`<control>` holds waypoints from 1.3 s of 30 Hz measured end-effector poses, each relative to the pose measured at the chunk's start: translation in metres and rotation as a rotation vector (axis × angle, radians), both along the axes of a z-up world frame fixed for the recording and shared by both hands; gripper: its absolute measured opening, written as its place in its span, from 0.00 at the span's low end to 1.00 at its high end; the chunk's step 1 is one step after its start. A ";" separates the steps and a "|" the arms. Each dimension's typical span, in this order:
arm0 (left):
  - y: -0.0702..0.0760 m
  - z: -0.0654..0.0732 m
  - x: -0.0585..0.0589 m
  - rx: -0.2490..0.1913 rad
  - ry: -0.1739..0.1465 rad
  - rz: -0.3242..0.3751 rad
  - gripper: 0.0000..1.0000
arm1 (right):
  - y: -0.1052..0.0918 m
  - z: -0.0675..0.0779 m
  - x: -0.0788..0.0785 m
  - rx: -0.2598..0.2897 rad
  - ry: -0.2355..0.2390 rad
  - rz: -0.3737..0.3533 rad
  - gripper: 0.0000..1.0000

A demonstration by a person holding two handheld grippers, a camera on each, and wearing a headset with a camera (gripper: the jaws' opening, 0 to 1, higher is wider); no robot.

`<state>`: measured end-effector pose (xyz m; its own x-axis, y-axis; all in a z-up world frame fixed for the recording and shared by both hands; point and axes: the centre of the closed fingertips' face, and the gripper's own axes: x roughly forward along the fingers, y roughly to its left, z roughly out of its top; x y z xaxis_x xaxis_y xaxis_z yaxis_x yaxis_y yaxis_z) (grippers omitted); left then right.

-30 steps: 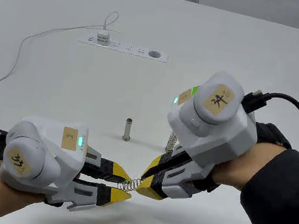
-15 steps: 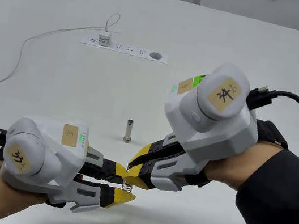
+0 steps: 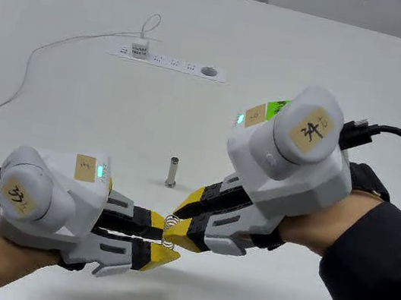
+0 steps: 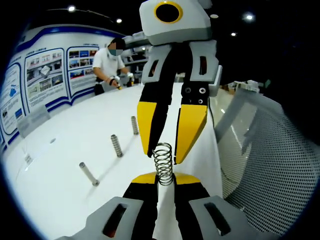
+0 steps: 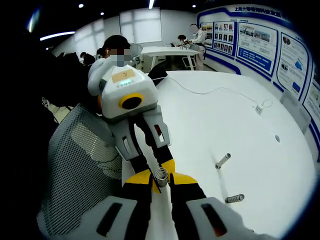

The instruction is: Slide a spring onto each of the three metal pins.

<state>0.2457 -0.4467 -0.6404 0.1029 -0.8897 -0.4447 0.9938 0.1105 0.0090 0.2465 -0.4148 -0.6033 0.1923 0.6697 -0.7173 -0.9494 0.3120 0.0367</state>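
Near: left gripper (image 3: 163,238) jaws pinched on the spring (image 3: 170,226), lifted off the table (image 3: 75,114). Right gripper (image 3: 175,221) jaws straddle its other end; grip unclear, probably a handover for better aim. Farther: bare pin (image 3: 172,172) stands upright.

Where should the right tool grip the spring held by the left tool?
The free end of the spring, coils standing clear of the shut left tool. Come from opposite, as the right tool faces it, open jaws straddling the coil.

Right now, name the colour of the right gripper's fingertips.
Yellow. The right gripper shows best in the left gripper view.
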 end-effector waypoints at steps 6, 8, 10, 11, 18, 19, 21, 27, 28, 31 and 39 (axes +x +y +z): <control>0.000 0.002 0.000 -0.006 0.004 0.005 0.11 | 0.003 0.000 0.003 -0.001 -0.024 0.007 0.12; 0.000 0.002 0.001 -0.008 0.005 0.007 0.11 | 0.003 0.000 0.003 0.000 -0.028 0.011 0.12; 0.000 0.002 0.001 -0.010 0.004 0.008 0.11 | 0.003 0.001 0.004 -0.001 -0.026 0.007 0.12; 0.000 0.003 0.001 -0.012 0.003 0.008 0.12 | 0.003 0.001 0.004 0.000 -0.026 0.006 0.12; 0.004 0.002 0.005 -0.009 0.009 0.035 0.21 | 0.000 0.004 0.009 0.004 -0.033 -0.012 0.12; 0.005 0.002 0.006 -0.008 0.012 0.042 0.23 | 0.000 0.004 0.009 0.003 -0.034 -0.014 0.12; 0.008 0.002 0.009 -0.006 0.018 0.062 0.29 | -0.001 0.005 0.011 0.003 -0.037 -0.021 0.12; 0.018 0.006 0.016 -0.014 0.027 0.120 0.42 | -0.005 0.008 0.017 0.005 -0.046 -0.043 0.12; 0.020 0.007 0.018 -0.016 0.026 0.132 0.44 | -0.006 0.009 0.019 0.008 -0.047 -0.048 0.12; 0.025 0.009 0.021 -0.025 0.030 0.161 0.48 | -0.007 0.010 0.022 0.012 -0.049 -0.062 0.12; 0.039 0.019 0.028 -0.060 0.034 0.243 0.58 | -0.013 0.014 0.034 0.025 -0.071 -0.110 0.12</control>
